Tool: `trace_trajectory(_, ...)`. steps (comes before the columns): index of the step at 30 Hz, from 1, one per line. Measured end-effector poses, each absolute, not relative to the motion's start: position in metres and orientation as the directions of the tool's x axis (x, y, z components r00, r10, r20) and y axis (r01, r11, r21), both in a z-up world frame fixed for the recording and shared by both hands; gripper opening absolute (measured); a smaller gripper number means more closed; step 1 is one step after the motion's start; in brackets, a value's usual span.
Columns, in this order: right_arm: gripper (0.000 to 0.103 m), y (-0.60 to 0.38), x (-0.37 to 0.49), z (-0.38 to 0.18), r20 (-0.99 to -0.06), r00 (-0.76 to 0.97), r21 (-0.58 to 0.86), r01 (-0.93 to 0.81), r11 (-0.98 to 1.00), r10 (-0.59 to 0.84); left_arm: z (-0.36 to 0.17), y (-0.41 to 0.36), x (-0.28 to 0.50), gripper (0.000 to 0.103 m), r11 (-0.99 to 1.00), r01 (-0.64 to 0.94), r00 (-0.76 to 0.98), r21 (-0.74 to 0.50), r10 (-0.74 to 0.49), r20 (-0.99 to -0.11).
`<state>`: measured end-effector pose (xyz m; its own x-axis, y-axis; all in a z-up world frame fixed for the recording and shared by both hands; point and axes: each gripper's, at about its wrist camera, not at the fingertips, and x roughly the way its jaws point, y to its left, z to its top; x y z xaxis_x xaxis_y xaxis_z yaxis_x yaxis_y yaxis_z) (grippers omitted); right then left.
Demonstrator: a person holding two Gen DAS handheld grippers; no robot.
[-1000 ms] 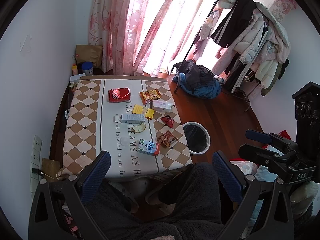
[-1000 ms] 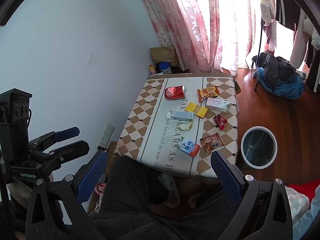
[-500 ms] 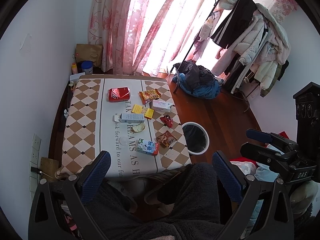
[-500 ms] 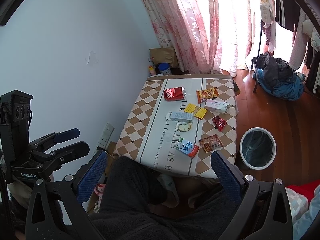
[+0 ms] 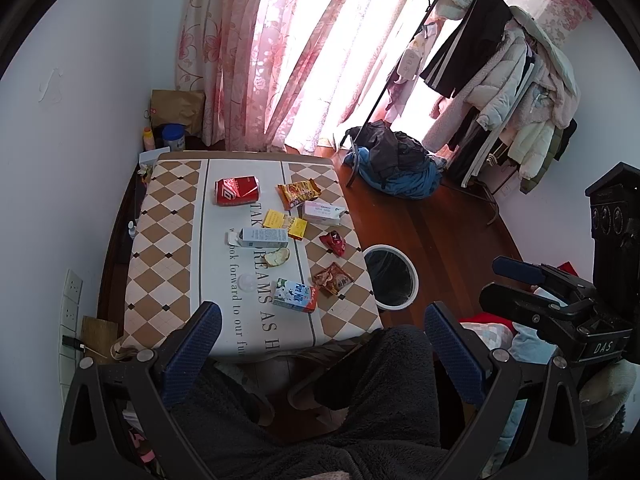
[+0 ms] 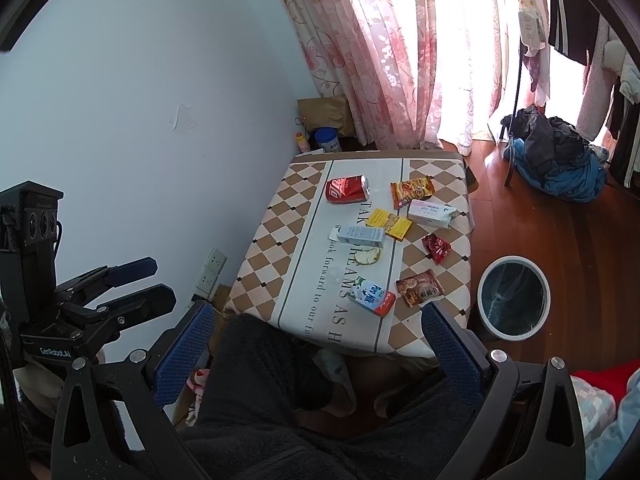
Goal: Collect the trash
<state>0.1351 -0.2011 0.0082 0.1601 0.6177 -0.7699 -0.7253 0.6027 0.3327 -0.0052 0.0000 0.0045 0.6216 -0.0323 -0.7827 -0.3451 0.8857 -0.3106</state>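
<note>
Both grippers, left gripper (image 5: 322, 344) and right gripper (image 6: 316, 342), wide open, empty, low in frame; littered table (image 5: 164, 248) mid-frame, bin (image 5: 390, 278) beside it, likely for dropping trash.

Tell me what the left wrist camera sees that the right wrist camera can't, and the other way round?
Only the left wrist view shows the whole clothes rack piled with coats, plus the right gripper. Only the right wrist view shows the left gripper. Both show the checkered table with the red soda can, the milk carton, snack wrappers, the white trash bin on the floor and the pink curtains. Each gripper's jaws stand open, empty.
</note>
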Motion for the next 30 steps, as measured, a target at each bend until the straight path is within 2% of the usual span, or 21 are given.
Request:
trace_trajectory(17,0.103,-0.201,0.135,0.009,-0.765,0.169,0.335,-0.719,0.609,0.621,0.005,0.001,-0.003,0.103,0.886,-0.344,0.622,-0.31,-0.032,-0.782)
trace_trajectory(20,0.103,-0.201,0.144,0.002,-0.762,0.224,0.323,-0.681,0.657,0.608,-0.004,0.004,0.007,0.103,0.885,-0.389,0.607,-0.255,0.038,-0.794)
trace_trajectory(24,0.103,-0.202,0.172,-0.045,-0.79,0.316,0.28,-0.576,0.768,0.526,-0.057,0.02,0.04,0.103,0.848,-0.52,0.492,-0.108,0.194,-0.848)
trace_trajectory(28,0.102,-0.206,0.212,-0.127,-0.842,0.306,0.291,-0.437,0.851,0.444,-0.142,0.039,0.079,0.103,0.794,-0.601,0.338,-0.092,0.148,-0.93)
trace_trajectory(29,0.095,-0.207,0.222,-0.15,-0.857,0.282,0.302,-0.4,0.865,0.43,-0.16,0.041,0.086,0.103,0.784,-0.613,0.309,-0.096,0.126,-0.943)
trace_trajectory(30,0.081,-0.206,0.235,-0.176,-0.873,0.244,0.321,-0.366,0.873,0.423,-0.176,0.042,0.093,0.103,0.774,-0.624,0.284,-0.104,0.101,-0.954)
